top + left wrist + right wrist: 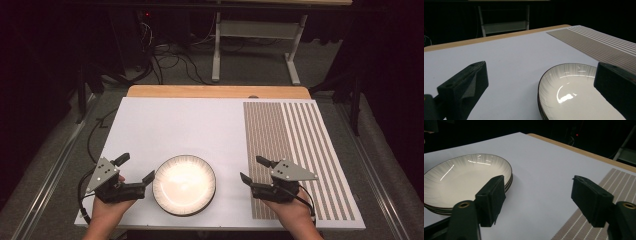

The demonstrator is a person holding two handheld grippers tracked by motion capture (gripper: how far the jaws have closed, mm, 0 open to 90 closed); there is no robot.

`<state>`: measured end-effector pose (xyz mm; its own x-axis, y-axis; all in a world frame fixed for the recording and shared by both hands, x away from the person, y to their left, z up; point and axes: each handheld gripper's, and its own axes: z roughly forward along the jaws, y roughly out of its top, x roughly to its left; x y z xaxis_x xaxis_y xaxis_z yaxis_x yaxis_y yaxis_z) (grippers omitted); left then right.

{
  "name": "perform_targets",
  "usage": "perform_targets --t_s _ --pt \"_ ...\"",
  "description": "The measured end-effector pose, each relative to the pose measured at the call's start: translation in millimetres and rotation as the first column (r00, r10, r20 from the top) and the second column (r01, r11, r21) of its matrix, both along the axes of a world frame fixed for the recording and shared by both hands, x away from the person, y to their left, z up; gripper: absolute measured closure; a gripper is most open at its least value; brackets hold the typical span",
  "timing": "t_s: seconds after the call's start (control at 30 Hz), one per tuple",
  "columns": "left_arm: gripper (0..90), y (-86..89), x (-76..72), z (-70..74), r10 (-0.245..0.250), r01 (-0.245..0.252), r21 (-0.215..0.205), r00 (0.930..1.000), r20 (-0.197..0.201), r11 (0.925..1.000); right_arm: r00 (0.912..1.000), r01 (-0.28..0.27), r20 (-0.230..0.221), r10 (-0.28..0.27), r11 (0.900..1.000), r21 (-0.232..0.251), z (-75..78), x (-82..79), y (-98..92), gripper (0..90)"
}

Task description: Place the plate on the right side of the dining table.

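A stack of white plates with dark rims point(184, 184) point(571, 92) point(461, 180) sits near the table's front edge, between my two hands. My left gripper point(136, 170) point(539, 85) is open just left of the stack, one jaw close beside the rim, nothing between the jaws. My right gripper point(255, 170) point(537, 200) stands open to the right of the stack, over the edge of the striped placemat point(295, 155) point(599, 220), apart from the plates, with nothing between its jaws.
The white table surface point(190, 130) runs back to a wooden edge point(215, 91). The woven striped placemat covers the right part of the table. Behind the table are a metal stand point(255, 40) and cables on the floor.
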<state>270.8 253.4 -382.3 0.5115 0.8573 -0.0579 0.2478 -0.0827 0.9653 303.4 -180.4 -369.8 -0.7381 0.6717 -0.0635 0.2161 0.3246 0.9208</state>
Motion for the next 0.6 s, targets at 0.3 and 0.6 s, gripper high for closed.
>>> perform_targets --t_s 0.3,0.6 --pt "0.2 -0.1 -2.4 1.4 0.002 -0.002 0.001 1.0000 0.005 1.0000 0.9976 -0.062 -0.032 0.061 0.998 -0.032 -3.0 0.2 23.8 49.0" --pt "0.2 -0.4 -2.2 1.0 0.000 0.000 0.011 1.0000 0.000 0.9999 0.9910 -0.122 -0.068 0.116 0.989 -0.089 -8.3 5.6 48.5 68.2"
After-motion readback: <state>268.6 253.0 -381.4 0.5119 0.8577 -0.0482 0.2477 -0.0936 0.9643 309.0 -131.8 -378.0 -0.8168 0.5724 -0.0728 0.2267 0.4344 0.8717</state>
